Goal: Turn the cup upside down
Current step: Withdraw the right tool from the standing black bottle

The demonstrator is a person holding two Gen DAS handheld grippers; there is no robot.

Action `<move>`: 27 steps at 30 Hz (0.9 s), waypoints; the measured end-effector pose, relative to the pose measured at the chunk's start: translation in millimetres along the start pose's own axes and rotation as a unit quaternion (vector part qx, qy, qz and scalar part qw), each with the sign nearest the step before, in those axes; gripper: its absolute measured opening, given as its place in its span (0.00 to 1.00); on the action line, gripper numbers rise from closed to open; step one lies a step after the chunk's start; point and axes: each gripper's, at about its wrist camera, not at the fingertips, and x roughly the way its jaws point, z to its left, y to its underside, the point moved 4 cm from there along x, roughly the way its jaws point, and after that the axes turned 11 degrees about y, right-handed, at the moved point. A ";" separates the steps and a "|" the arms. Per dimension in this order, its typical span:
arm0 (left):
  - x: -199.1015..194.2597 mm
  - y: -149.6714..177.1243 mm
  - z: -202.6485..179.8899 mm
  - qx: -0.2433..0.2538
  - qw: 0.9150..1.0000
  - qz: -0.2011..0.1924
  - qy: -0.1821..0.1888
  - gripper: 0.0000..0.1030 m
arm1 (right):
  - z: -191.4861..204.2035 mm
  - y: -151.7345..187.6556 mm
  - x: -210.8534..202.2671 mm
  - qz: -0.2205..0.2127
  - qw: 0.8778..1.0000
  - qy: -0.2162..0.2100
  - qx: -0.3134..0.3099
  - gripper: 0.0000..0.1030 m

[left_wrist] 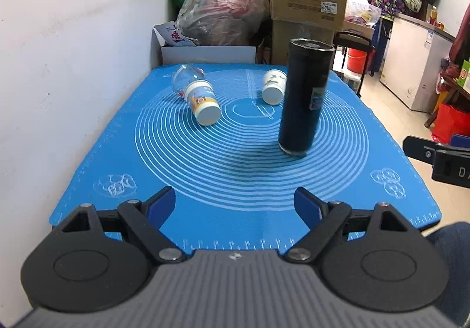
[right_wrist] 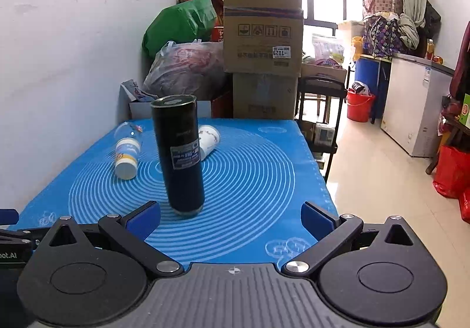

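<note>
Hovering wide open and empty over the bench's near edge, the left tool [left_wrist: 235, 204] and right tool [right_wrist: 230, 218] are facing the dark cup [right_wrist: 178, 156] standing just ahead, so gripping its side seems next.

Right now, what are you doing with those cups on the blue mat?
A person holds a gripping tool in each hand, and both the left tool and the right tool are open and empty, back at the near edge of the blue mat. The tall dark cup stands upright on it, untouched. Behind it a glass bottle and a white paper cup lie on their sides.
</note>
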 end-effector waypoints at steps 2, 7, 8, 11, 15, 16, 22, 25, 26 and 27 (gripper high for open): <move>-2.8 4.3 -3.9 0.005 1.000 0.004 0.001 0.85 | 0.3 4.9 -6.0 0.004 1.000 -0.001 -0.001 1.00; -8.5 12.6 -5.4 0.007 1.000 0.008 0.001 0.85 | 1.8 13.0 -15.1 0.014 1.000 -0.003 -0.004 1.00; -9.1 13.7 -5.7 0.007 1.000 0.009 0.000 0.85 | 1.7 13.5 -16.8 0.015 1.000 -0.005 -0.003 1.00; -9.9 16.2 -5.5 0.008 1.000 0.010 -0.001 0.85 | 1.8 14.5 -21.5 0.014 1.000 -0.007 -0.007 1.00; -11.3 19.3 -7.1 0.010 1.000 0.012 -0.003 0.85 | 3.9 17.4 -25.2 0.017 1.000 -0.009 -0.013 1.00; -11.7 19.7 -7.2 0.010 1.000 0.012 -0.003 0.85 | 3.7 18.0 -25.9 0.018 1.000 -0.009 -0.012 1.00; -14.5 19.8 -8.9 0.014 1.000 0.008 -0.002 0.85 | 5.1 17.4 -31.3 0.016 1.000 -0.012 -0.009 1.00; -15.1 19.7 -9.3 0.014 1.000 0.007 -0.002 0.85 | 5.8 16.3 -35.0 0.014 1.000 -0.016 -0.006 1.00; -15.6 19.9 -9.7 0.015 1.000 0.007 -0.002 0.85 | 6.1 16.2 -36.0 0.013 1.000 -0.016 -0.006 1.00; -15.6 20.0 -9.9 0.015 1.000 0.008 -0.002 0.85 | 6.8 15.9 -37.0 0.012 1.000 -0.018 -0.008 1.00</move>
